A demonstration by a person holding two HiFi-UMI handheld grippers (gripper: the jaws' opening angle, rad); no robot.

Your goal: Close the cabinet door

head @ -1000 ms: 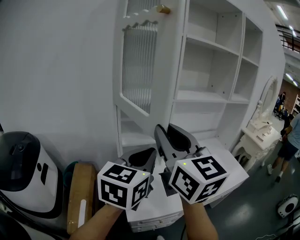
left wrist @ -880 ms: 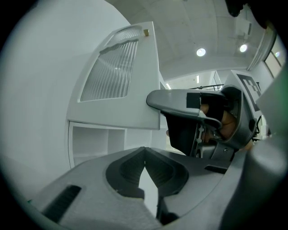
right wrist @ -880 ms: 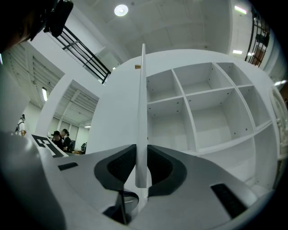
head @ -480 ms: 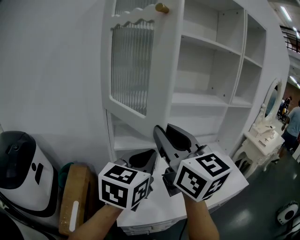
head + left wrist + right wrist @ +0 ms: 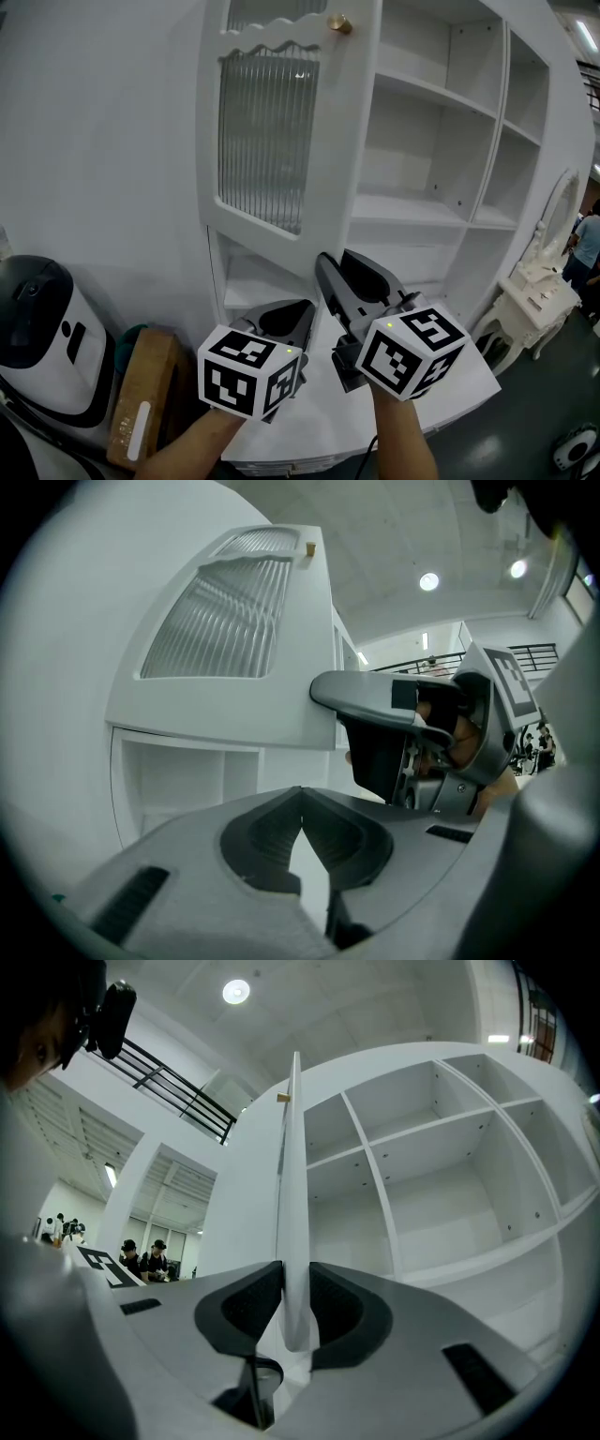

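The cabinet door [image 5: 328, 159], white with a ribbed glass panel [image 5: 265, 141] and a small gold knob [image 5: 339, 23] near its top corner, stands swung out in front of the left column of a tall white cabinet [image 5: 427, 202]. The cabinet's shelves lie bare to the door's right, and a low compartment shows beneath the door. The right tool [image 5: 345, 267] has the door's lower corner between its jaws. In the right gripper view the door is seen edge-on, running up from between the dark pads [image 5: 248, 1307], which sit against its two faces with no gap visible, though the jaws have just been opening a little. The left tool [image 5: 300, 794] hovers just beside the right one, below the door, closed with its jaw tips touching and nothing held. Under both tools lies the cabinet's white surface [image 5: 473, 366]. A plain white wall [image 5: 94, 141] is to the left. Low on the left are a black-and-white machine [image 5: 47, 328] and a brown board [image 5: 141, 394]. At the far right stand a white dressing table [image 5: 534, 291] and a person [image 5: 586, 244].
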